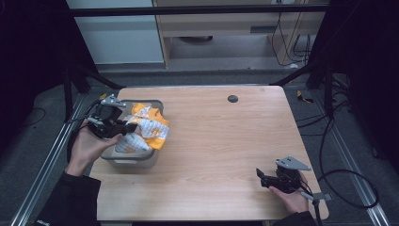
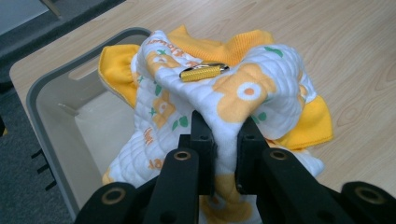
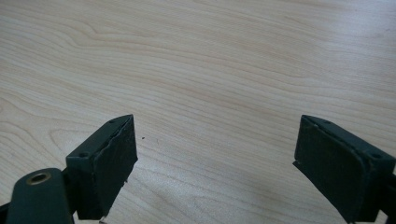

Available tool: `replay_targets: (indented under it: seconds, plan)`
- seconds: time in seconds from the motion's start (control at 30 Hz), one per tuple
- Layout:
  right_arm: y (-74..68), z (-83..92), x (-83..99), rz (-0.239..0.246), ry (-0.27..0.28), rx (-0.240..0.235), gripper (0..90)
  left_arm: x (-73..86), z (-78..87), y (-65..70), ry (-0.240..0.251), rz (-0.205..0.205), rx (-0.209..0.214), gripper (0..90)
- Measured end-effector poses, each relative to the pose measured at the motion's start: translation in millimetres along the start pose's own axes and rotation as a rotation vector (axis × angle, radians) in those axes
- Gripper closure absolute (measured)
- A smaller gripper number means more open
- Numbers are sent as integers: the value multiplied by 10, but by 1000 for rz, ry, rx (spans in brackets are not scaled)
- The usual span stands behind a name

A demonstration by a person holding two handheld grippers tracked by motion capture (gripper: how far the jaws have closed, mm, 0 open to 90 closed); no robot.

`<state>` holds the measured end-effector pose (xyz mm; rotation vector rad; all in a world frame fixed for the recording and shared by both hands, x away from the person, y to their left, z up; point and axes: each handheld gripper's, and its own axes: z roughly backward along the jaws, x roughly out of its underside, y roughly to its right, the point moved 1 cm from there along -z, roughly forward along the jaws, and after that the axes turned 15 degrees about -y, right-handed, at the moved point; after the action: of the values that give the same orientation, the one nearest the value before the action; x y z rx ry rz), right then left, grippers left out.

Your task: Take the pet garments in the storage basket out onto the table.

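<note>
A white quilted cloth with orange prints and a yellow underside (image 1: 147, 128) (image 2: 224, 93) hangs half out of a grey bin (image 1: 136, 162) (image 2: 51, 88) at the table's left. My left gripper (image 1: 128, 128) (image 2: 225, 135) is shut on a fold of this cloth and holds it above the bin's right rim. A small gold cylinder (image 2: 201, 72) lies on top of the cloth. Near the table's front right corner my right gripper (image 1: 261, 178) (image 3: 215, 158) stands open over bare wood, with nothing between its pads.
The wooden table (image 1: 221, 141) has a dark round grommet (image 1: 232, 98) near its far edge. Black frame struts (image 1: 301, 75) and cables (image 1: 348, 188) run along the table's sides. A cabinet (image 1: 226, 28) stands beyond the far edge.
</note>
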<state>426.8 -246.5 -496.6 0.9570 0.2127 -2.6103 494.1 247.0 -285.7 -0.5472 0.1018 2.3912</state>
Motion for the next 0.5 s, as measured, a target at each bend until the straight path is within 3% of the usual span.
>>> replay_targets:
  seconds: [0.5]
  plan:
    - [7,7,1,-6,4,-3,129,-206,-36,279,-7,-83,16,811]
